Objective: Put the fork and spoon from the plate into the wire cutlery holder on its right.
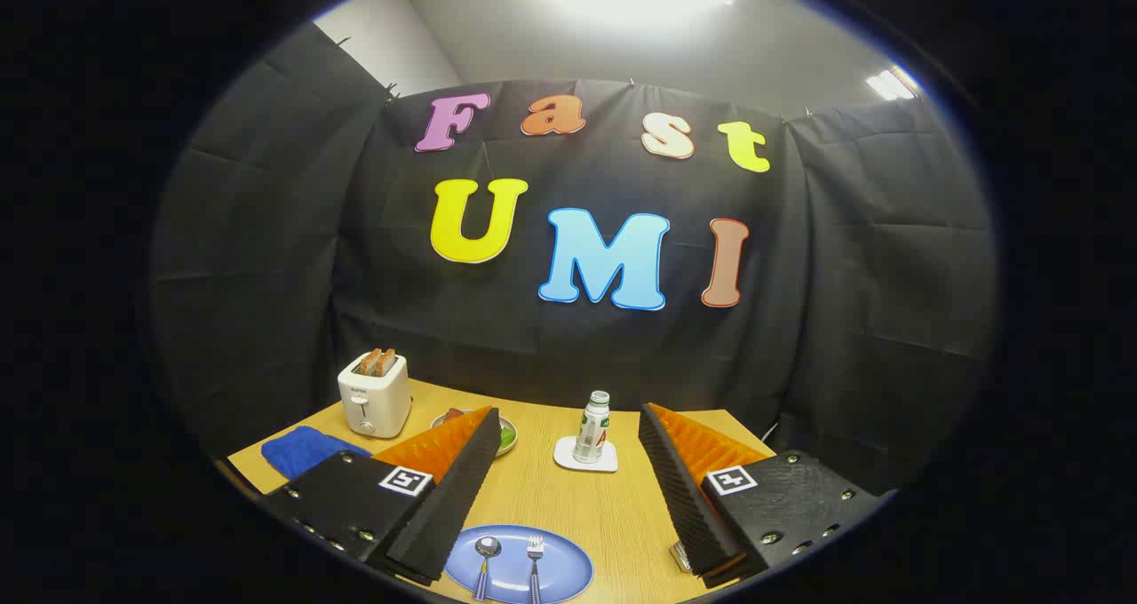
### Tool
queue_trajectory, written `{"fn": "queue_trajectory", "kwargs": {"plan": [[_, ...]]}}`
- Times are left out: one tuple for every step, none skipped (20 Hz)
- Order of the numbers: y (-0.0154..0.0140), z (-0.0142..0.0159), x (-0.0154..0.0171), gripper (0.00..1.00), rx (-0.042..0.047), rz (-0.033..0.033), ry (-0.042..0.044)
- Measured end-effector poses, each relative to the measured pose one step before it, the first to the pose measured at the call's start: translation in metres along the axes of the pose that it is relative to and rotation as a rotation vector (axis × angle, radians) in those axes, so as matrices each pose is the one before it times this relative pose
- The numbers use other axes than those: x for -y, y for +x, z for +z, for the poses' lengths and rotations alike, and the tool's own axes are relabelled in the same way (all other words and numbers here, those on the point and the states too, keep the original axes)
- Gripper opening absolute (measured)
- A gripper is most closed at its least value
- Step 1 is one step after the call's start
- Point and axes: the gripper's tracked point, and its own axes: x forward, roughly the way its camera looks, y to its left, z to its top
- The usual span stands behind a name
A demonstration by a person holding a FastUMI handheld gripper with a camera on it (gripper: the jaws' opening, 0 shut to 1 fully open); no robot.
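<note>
The wooden tabletop [568, 497] carries everything, and the blue plate [568, 577] lies at its near edge, low between the fingers. From the plate, a toaster [374, 393] and a blue cloth [302, 449] sit far beyond on one side, and a bottle [592, 426] stands straight beyond on a coaster. The gripper [568, 471] hangs above, fingers spread wide and holding nothing, likely lining up a pick. On the plate, spoon [484, 564] and fork [534, 564] lie side by side, heads toward the bottle, handles toward the gripper. A bit of wire just beside the plate may be the holder.

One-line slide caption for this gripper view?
Open gripper above the blue plate holding spoon and fork, neither touched yet.
</note>
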Motion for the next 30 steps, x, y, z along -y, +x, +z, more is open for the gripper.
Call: {"fn": "queue_trajectory", "kwargs": {"plan": [[-0.00009, -0.00073, 0.00058, 0.96, 0.00146, -0.00323, -0.00241], [0.00021, 0.00079, 0.0004, 0.96, 0.00053, -0.00211, -0.00072], [0.00015, -0.00168, 0.00012, 0.96, -0.0018, -0.00211, -0.00159], [0.00052, -0.0005, 0.00062, 0.96, -0.00221, -0.00185, -0.00188], [-0.00016, -0.00123, -0.00015, 0.96, -0.0009, -0.00007, -0.00087], [0.00054, -0.00043, -0.00024, 0.96, -0.00245, -0.00042, 0.00048], [0.00057, -0.00192, -0.00047, 0.97, -0.00085, 0.00079, 0.0001], [0.0004, -0.00032, -0.0007, 0.97, 0.00022, 0.00306, 0.0024], [0.00001, -0.00132, -0.00071, 0.97, 0.00008, 0.00323, 0.00741], [0.00008, -0.00079, -0.00071, 0.97, -0.00057, 0.00057, 0.00564], [-0.00021, -0.0015, 0.00033, 0.97, -0.00168, -0.00265, 0.00235], [0.00012, -0.00038, 0.00001, 0.97, -0.00144, -0.00051, 0.00218], [0.00008, -0.00088, -0.00114, 0.97, 0.00069, 0.00012, 0.00083], [0.00027, -0.00054, -0.00021, 0.97, -0.00224, -0.00029, -0.00111], [0.00084, -0.00352, -0.00174, 0.97, -0.00683, 0.00363, -0.00181], [0.00081, -0.00295, -0.00166, 0.97, -0.01207, 0.00482, -0.00446], [0.00051, -0.00425, -0.00103, 0.97, -0.01388, 0.00604, -0.00546], [0.00016, -0.00269, -0.00147, 0.97, -0.00975, 0.00506, -0.00652], [0.00006, -0.00123, -0.00045, 0.97, -0.00598, 0.00336, -0.0065], [0.00011, -0.00193, -0.00073, 0.97, -0.00752, 0.00294, -0.00405], [0.00041, -0.00507, -0.00063, 0.97, -0.01499, 0.0032, -0.00203], [0.00088, -0.00647, -0.00136, 0.97, -0.02289, 0.00594, -0.00079], [0.0011, -0.00968, -0.00224, 0.97, -0.03064, 0.00813, -0.00034], [0.00122, -0.00903, -0.0009, 0.97, -0.0353, 0.0052, -0.00362], [0.00175, -0.0096, 0.0005, 0.97, -0.03841, 0.00321, -0.00472], [0.00089, -0.00746, -0.00052, 0.97, -0.03343, 0.00299, 0.00002], [0.00091, -0.00479, -0.00004, 0.97, -0.02264, -0.00107, -0.0067], [0.00258, -0.00629, -0.00084, 0.97, -0.02793, 0.00485, -0.0055], [0.00359, -0.01165, -0.00346, 0.97, -0.03667, 0.00856, -0.00368], [0.0038, -0.01251, -0.00169, 0.97, -0.04766, 0.0099, -0.00513]]}}
